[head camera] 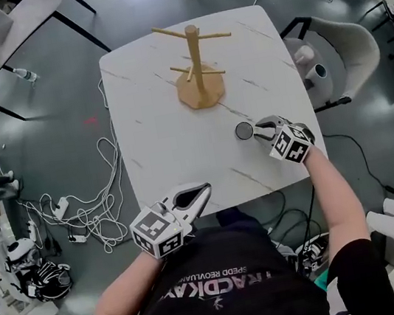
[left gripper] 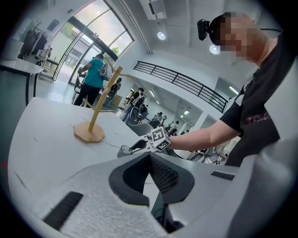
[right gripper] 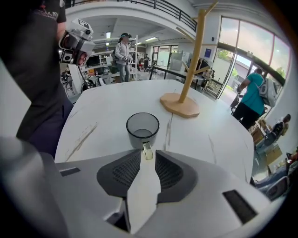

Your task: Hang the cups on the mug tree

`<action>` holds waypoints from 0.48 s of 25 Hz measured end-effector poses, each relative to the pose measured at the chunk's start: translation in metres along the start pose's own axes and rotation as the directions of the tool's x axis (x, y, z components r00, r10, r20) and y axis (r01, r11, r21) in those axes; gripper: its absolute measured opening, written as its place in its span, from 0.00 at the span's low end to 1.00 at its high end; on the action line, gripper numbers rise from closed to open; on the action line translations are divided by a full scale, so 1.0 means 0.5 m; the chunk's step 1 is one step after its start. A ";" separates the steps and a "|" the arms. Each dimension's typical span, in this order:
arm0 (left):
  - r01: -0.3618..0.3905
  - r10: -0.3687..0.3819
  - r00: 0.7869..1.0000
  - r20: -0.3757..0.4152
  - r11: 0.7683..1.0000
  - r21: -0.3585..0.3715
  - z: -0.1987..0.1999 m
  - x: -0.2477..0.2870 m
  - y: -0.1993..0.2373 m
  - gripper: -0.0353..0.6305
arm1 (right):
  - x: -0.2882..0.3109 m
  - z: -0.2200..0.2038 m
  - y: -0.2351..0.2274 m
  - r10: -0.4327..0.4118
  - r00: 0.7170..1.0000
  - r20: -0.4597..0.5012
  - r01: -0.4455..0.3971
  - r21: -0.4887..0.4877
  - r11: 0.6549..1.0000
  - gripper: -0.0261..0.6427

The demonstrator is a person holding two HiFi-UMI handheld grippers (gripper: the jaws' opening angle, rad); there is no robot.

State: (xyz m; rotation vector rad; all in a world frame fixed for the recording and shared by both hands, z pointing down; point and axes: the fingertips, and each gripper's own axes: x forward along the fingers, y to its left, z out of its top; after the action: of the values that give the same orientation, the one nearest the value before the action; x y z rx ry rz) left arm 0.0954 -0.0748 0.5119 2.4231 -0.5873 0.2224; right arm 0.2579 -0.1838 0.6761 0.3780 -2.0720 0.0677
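A dark translucent cup [head camera: 243, 131] stands upright on the white marble table [head camera: 169, 127], near its front right. My right gripper [head camera: 258, 131] is at the cup's right side, shut on its handle. In the right gripper view the cup [right gripper: 142, 126] sits just past the jaws and its pale handle [right gripper: 147, 151] is pinched between the fingertips. The wooden mug tree [head camera: 196, 63] stands bare at the back of the table; it also shows in the right gripper view [right gripper: 191, 60]. My left gripper [head camera: 203, 188] hovers at the table's front edge, shut and empty, in its own view [left gripper: 150, 155] too.
A grey chair [head camera: 340, 54] stands right of the table. White cables [head camera: 93, 208] lie tangled on the floor at the left. Another table [head camera: 25, 24] is at the far left. People stand in the background of both gripper views.
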 end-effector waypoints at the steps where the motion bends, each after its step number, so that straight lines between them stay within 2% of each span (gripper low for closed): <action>1: -0.006 0.006 1.000 0.001 1.000 -0.004 0.000 0.003 0.001 0.05 | 0.002 0.000 -0.001 0.011 1.000 0.004 -0.011 -0.004 1.000 0.16; 12: -0.041 0.042 0.999 0.006 0.999 -0.030 -0.007 0.042 -0.003 0.05 | 0.025 -0.010 0.005 0.090 0.995 0.050 -0.088 -0.026 0.996 0.16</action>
State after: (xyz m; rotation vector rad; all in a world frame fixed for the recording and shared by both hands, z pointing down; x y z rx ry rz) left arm 0.1146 -0.0792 0.5199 2.3853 -0.6398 0.2215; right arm 0.2557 -0.1831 0.6896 0.2753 -2.1379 0.0877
